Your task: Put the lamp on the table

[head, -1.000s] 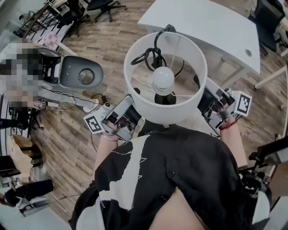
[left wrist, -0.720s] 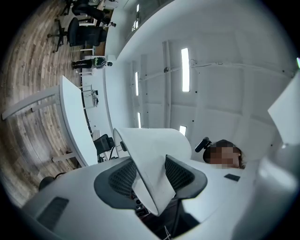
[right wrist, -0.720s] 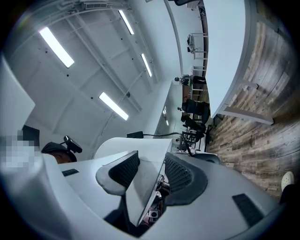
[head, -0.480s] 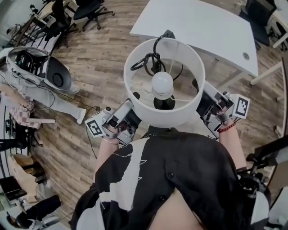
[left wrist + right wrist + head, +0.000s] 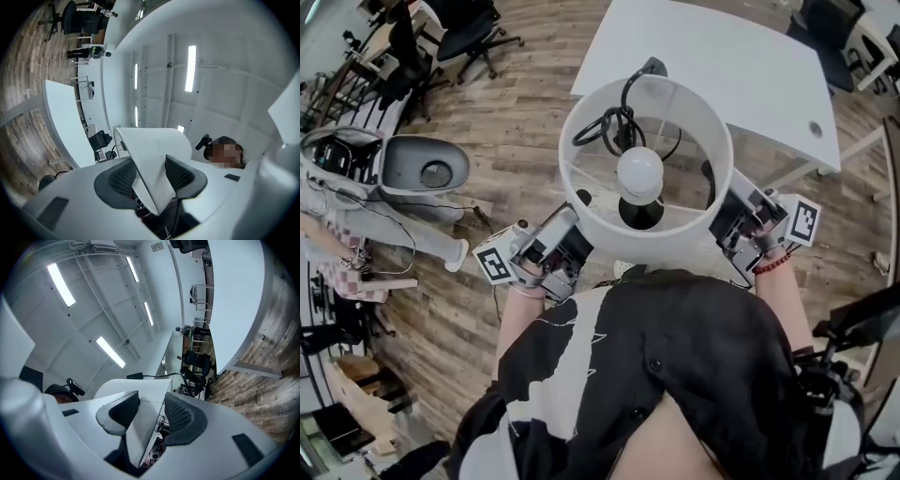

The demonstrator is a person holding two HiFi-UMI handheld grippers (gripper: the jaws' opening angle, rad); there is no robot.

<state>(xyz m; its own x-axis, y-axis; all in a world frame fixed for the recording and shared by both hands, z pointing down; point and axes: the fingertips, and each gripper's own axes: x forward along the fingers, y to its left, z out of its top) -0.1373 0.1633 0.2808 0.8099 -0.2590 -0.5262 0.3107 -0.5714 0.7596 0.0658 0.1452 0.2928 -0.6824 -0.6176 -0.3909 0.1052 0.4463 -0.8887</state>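
The lamp has a round white shade (image 5: 581, 202), a white bulb (image 5: 639, 173) in its middle and a black cord (image 5: 605, 122) coiled inside. I hold it in the air in front of my chest, between both grippers. My left gripper (image 5: 567, 239) is shut on the shade's left wall (image 5: 150, 150), which stands between its ribbed pads (image 5: 124, 178). My right gripper (image 5: 727, 211) is shut on the right wall (image 5: 140, 427), pinched between its pads (image 5: 178, 413). The white table (image 5: 722, 56) lies just beyond the lamp, its near edge under the shade's far rim.
A person in light clothes sits on the wooden floor (image 5: 516, 103) at the left, beside a grey oval device (image 5: 427, 171). Black office chairs (image 5: 473, 28) stand at the back left. Another chair (image 5: 834, 28) is behind the table's right end.
The lamp, still held by both grippers, has moved toward the table, whose near edge now reaches under the shade. The person at the left has shifted.
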